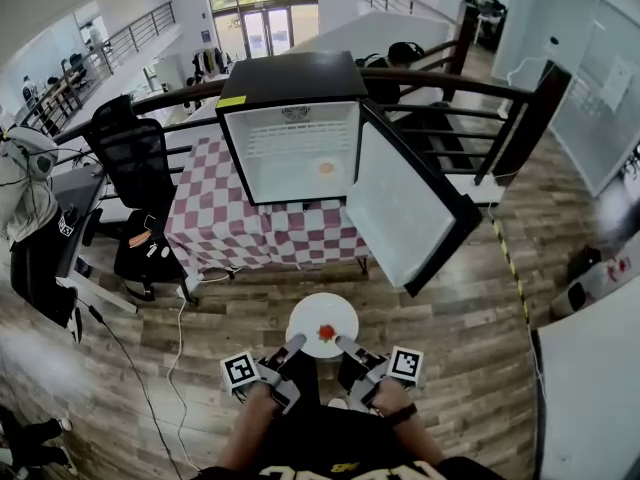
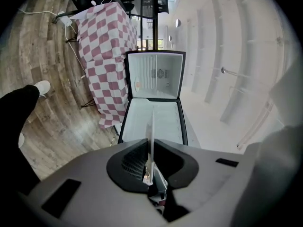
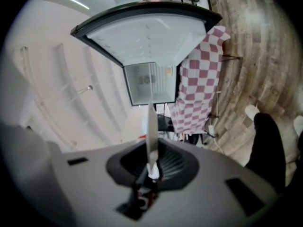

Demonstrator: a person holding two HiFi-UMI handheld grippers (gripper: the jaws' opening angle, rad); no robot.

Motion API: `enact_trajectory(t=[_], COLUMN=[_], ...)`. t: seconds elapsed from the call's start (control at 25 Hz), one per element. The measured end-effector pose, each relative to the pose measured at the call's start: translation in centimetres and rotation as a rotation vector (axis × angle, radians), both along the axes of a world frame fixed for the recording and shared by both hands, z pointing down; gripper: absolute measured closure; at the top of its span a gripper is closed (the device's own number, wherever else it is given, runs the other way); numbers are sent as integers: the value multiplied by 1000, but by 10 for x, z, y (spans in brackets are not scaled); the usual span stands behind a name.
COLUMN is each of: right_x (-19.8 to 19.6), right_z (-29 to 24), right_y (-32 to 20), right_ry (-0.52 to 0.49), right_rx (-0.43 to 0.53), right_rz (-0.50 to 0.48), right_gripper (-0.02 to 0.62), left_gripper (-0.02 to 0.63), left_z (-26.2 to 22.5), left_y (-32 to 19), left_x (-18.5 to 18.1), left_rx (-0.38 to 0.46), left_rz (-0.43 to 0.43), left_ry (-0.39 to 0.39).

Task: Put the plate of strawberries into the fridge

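Plate [image 1: 322, 315], round, white and smooth, shows in the head view in front of the fridge [image 1: 290, 128], well apart from it, above the wooden plank floor [image 1: 450, 338]. A red strawberry [image 1: 326, 333] lies near its middle. The left gripper [image 1: 297, 344] takes the plate's left rim and the right gripper [image 1: 344, 344] takes its right rim. The fridge is a boxy cabinet, black outside and white inside. Its flat door [image 1: 405, 213] is swung open at the fridge's right side. Under the fridge hangs a red-and-white checked cloth [image 1: 200, 218].

In the left gripper view we see the plate edge-on, as a thin white blade pointing toward the open fridge. The dark ribbed jaws are clenched on its rim.

In the right gripper view the plate is again a thin white edge below the fridge, and these jaws also grasp its rim tightly.
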State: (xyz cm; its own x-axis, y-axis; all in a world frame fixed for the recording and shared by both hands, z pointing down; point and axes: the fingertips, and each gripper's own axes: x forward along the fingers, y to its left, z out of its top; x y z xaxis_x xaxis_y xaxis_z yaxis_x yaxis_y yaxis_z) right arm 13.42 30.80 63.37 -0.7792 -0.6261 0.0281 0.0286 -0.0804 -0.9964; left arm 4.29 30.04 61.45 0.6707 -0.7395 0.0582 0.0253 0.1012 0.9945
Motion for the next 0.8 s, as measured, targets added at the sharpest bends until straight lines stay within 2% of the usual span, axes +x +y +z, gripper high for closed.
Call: enact_trajectory(t=[0.28,0.52,0.8], right_x=[-23,-50,-79], right_z=[-1,-20,-25], right_y=[-99,-184,-262], right_ry=[-17,-6,15], right_rx=[-23,1,-6], right_rz=[50,90,111], right_gripper=[535,535,534], left_gripper=[573,572,572], left_z=[-1,-21,-24], left_y=[-100,-190,-267], left_x=[-22,-47,-77], left_rx=[-1,42,36], left_rz=[42,77,89], left_ry=[-4,5,19])
